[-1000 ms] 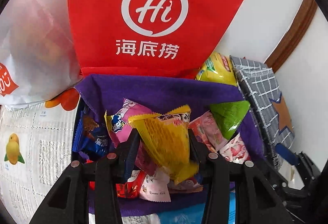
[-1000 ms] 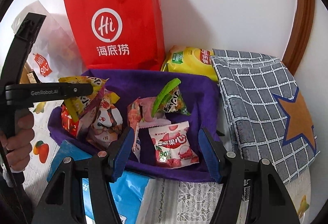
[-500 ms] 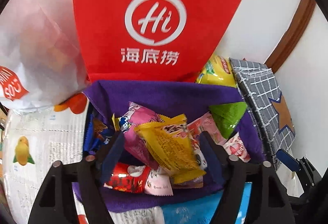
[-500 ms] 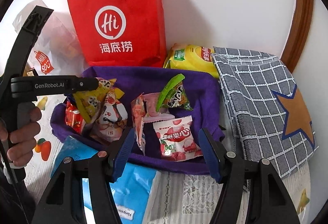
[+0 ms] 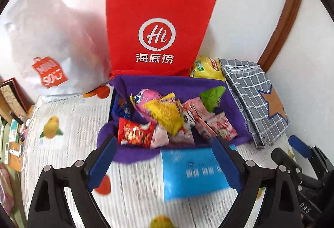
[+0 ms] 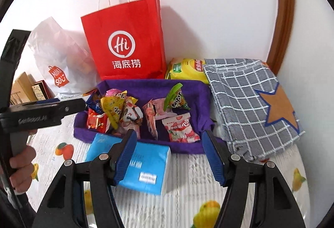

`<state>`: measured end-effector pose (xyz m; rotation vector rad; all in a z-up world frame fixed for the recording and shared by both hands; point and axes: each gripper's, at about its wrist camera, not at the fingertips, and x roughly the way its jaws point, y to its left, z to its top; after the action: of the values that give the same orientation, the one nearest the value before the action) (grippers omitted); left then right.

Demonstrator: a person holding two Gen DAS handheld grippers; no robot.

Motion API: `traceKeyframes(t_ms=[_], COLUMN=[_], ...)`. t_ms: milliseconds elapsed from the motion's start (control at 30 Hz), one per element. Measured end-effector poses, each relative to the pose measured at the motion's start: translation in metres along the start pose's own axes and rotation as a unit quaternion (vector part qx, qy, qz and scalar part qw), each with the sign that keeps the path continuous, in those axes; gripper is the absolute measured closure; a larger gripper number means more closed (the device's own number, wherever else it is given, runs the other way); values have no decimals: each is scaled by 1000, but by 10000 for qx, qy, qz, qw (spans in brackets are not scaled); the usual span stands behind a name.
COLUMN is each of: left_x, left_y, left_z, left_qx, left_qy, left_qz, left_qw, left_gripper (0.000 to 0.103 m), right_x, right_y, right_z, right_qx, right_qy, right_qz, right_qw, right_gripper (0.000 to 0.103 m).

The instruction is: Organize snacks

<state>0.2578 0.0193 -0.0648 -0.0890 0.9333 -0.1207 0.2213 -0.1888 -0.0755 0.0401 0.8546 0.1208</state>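
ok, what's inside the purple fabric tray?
Loose snack packets fill the purple fabric tray: a yellow crinkly packet, red wrapper, green triangular packet, and pink strawberry-print packet. The piled packets hide whatever lies under them.

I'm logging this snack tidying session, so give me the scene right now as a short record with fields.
container: purple felt tray, in front of the red Haidilao paper bag
contents: yellow packet on top of the pile, red packet, green triangular packet, strawberry gummy packet
in front of the tray: blue tissue pack
right of the tray: grey checked cloth
left gripper: open, empty
right gripper: open, empty
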Motion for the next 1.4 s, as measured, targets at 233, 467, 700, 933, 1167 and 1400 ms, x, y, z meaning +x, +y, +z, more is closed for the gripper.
traceKeyframes(t_ms=[233, 467, 700, 933, 1167, 1400], left_x=[-58, -100, -129, -157, -166, -166], left_y=[-10, -25, -39, -41, -42, -44], left_z=[-47, -93, -129, -145, -147, -148], left_qx=[-45, -54, 23, -40, -81, -81], left_qy=[-290, -600, -818, -1034, -1112, -1104], left_qz=[143, 251, 379, 379, 413, 411], left_qw=[9995, 9979, 9959, 9939, 9929, 9930], left_gripper=[11, 11, 11, 8, 8, 8], right_x=[-52, -99, -143, -172, -176, -176], right_y=[-1, -4, -7, -8, -13, -10], right_z=[-23, -49, -78, -94, -99, -102], right_qx=[-15, -66, -14, 17, 108, 30], right_qy=[-134, -365, -780, -943, -875, -838], right_qz=[7, -128, -393, -390, -448, -513], right_qw=[9999, 9992, 9962, 9948, 9951, 9952], right_gripper=[26, 23, 7, 0, 0, 0])
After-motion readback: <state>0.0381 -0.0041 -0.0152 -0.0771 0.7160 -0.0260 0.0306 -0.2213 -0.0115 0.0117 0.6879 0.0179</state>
